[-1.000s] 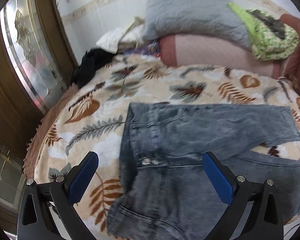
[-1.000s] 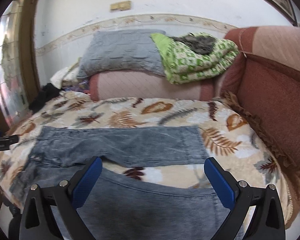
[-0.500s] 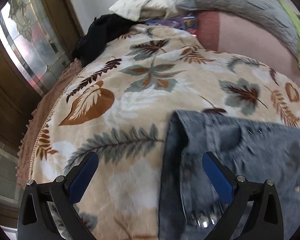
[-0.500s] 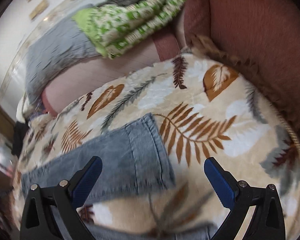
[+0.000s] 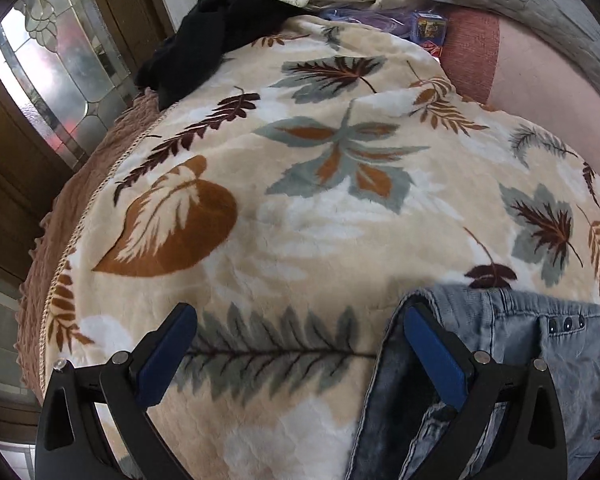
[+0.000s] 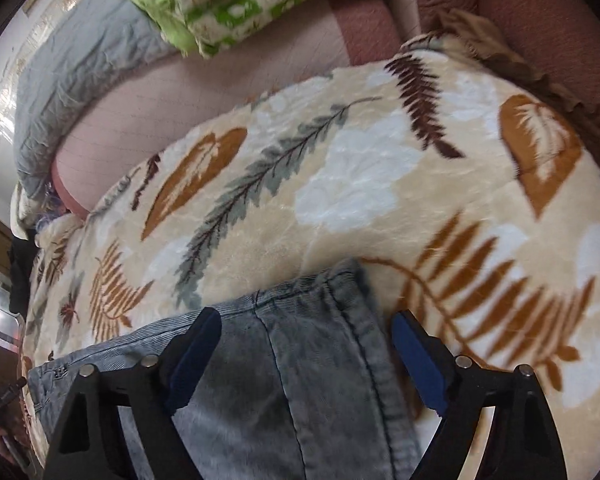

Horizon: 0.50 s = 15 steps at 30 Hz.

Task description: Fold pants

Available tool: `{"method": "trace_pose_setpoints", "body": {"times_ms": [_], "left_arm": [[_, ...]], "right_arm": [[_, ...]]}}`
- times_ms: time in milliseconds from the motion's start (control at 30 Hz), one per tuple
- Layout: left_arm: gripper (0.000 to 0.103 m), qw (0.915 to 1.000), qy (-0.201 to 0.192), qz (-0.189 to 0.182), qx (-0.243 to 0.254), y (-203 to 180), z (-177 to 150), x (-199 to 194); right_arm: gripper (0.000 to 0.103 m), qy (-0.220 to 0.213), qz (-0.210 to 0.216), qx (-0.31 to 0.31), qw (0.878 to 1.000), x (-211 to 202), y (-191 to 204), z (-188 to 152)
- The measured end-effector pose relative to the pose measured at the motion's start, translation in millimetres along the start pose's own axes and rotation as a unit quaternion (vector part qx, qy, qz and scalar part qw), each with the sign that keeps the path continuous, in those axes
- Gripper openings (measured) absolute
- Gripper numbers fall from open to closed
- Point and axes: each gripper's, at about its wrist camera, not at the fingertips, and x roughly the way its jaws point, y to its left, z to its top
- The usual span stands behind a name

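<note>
Grey-blue denim pants lie flat on a leaf-patterned blanket (image 5: 300,208). In the left wrist view their waistband corner (image 5: 500,320) sits at the lower right. My left gripper (image 5: 300,344) is open just above it, its right finger (image 5: 432,356) over the waistband's edge and its left finger over bare blanket. In the right wrist view the leg hem (image 6: 320,320) lies between the fingers of my right gripper (image 6: 306,344). Its jaws are closing, with the left finger (image 6: 196,352) over the denim and the right finger beside the hem; the pads are not pressing on it.
A black garment (image 5: 220,40) lies at the blanket's far left corner, by a wooden door with patterned glass (image 5: 40,92). A grey pillow (image 6: 80,60), a green patterned quilt (image 6: 240,0) and a pink bolster (image 6: 220,92) are stacked behind. Red-brown upholstery (image 6: 540,20) borders the right side.
Both grippers have dropped close to the pants: the left one slid to the waistband corner, the right one to the leg hem. The right jaws stand slightly narrower.
</note>
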Motion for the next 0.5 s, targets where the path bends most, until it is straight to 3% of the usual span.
{"method": "trace_pose_setpoints", "body": {"times_ms": [167,267,300,333,367,400,500], "left_arm": [[0.103,0.9970,0.019,-0.073,-0.019,-14,3,3],[0.103,0.9967,0.032,-0.074,-0.012,-34,6,10],[0.098,0.9972,0.036,-0.066,-0.004,-41,7,14],[0.093,0.9974,0.039,-0.061,0.001,-47,6,19],[0.075,0.9971,0.049,-0.058,0.001,-52,6,26],[0.054,0.9950,0.069,-0.072,-0.010,-55,5,36],[0.038,0.9930,0.074,-0.087,-0.031,-56,5,45]], "right_arm": [[0.089,0.003,-0.022,-0.024,0.999,16,9,-5],[0.086,-0.001,-0.017,-0.018,1.000,15,7,-6],[0.081,-0.002,-0.019,-0.017,1.000,15,6,-6],[0.074,-0.002,-0.024,-0.017,1.000,14,6,-6],[0.069,-0.001,-0.028,-0.017,0.999,14,5,-6],[0.057,-0.002,-0.036,-0.020,0.999,13,5,-6],[0.030,-0.004,-0.043,-0.021,0.999,11,1,-5]]}}
